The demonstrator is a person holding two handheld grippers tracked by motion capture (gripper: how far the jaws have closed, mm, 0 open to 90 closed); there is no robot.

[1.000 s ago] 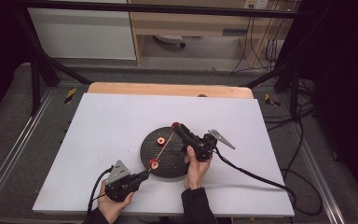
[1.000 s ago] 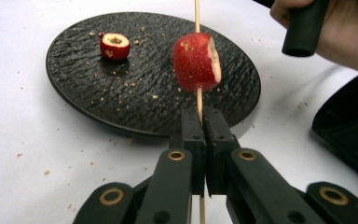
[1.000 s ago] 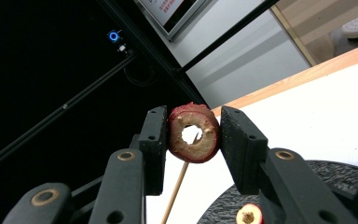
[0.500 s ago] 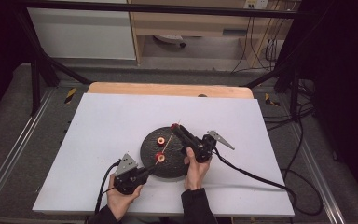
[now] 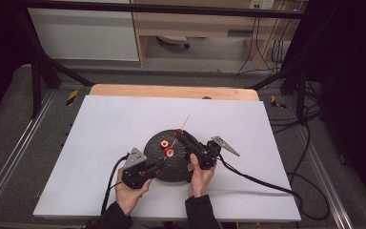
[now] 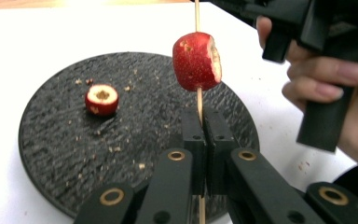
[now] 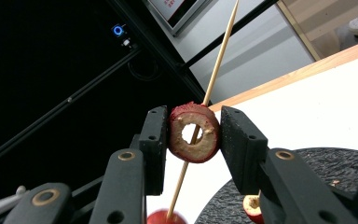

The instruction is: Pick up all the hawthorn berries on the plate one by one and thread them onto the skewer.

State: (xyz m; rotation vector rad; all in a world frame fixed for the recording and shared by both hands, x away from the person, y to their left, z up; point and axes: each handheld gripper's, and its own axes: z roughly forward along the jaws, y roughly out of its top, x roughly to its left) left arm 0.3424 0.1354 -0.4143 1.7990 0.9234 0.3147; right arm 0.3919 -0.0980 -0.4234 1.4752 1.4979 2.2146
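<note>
A thin wooden skewer [image 6: 198, 100] stands upright, and my left gripper [image 6: 205, 119] is shut on its lower end over the black round plate [image 6: 135, 135]. One red cored fruit [image 6: 196, 60] is threaded on it. Higher up, my right gripper [image 7: 193, 133] is shut on a second cored fruit ring [image 7: 200, 147], and the skewer [image 7: 219, 51] runs through its hole and out beyond. In the high view the left gripper [image 5: 158, 164] is at the plate's [image 5: 157, 176] near edge, the right gripper [image 5: 177, 133] above its far side. A third fruit [image 5: 164, 143] lies on the plate.
The plate sits mid-front on a white table top [image 5: 100, 129] with a wooden strip [image 5: 171, 90] at the back. Crumbs dot the plate. Both cables trail toward the front, the right one [image 5: 257, 179] curving off to the right edge.
My left hand has moved right and up along the plate's edge, carrying the skewer and its threaded fruit toward the fruit in the right gripper. The right hand has stayed still.
</note>
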